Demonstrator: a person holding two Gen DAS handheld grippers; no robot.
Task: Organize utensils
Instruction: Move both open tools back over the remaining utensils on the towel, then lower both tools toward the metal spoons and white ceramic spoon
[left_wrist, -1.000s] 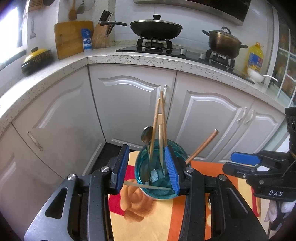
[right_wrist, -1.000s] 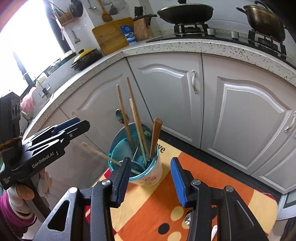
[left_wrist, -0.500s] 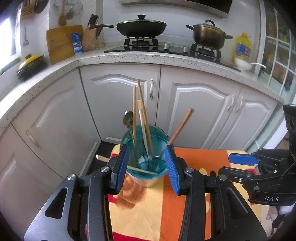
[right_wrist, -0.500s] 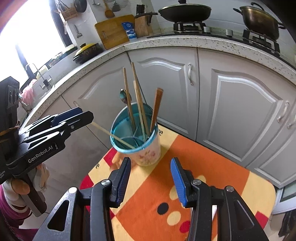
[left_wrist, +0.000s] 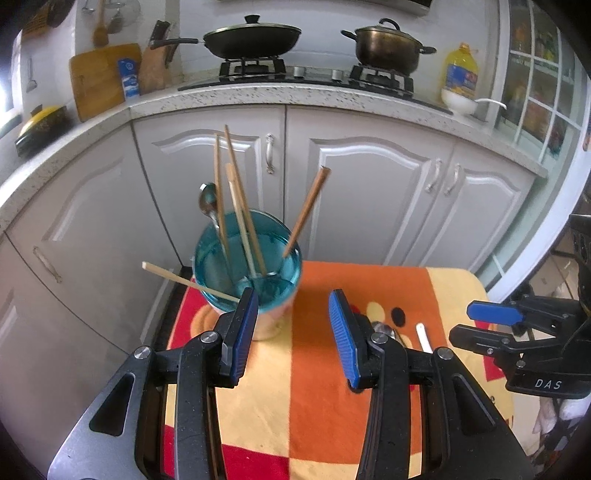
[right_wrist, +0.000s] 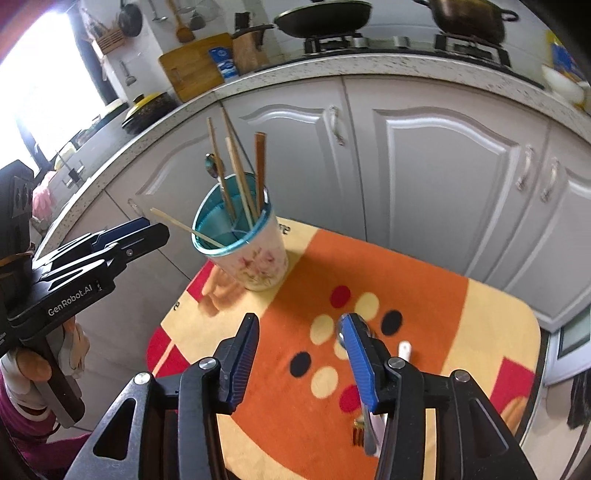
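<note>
My left gripper (left_wrist: 293, 332): spread, empty, just beside the cup (left_wrist: 247, 266).
My right gripper (right_wrist: 301, 360): jaws just been opening, empty.
Cup: holds chopsticks (left_wrist: 236, 206), on the cloth (left_wrist: 317, 387).
Spoon (right_wrist: 341, 334): on cloth.

Cup (right_wrist: 255, 266) is showing a glossy teal translucent plastic inside and a matt cream printed outside. Chopsticks (left_wrist: 236, 206) are looking like bare matt wood or bamboo; spoon (left_wrist: 207, 199) is reading as polished metal. Cloth (right_wrist: 424, 295) is looking soft, matt, woven. Tongs pads (left_wrist: 341, 332) are showing ribbed blue rubbery plastic on matt black plastic arms. Worktop (left_wrist: 258, 96) is looking like speckled polished stone.
</note>
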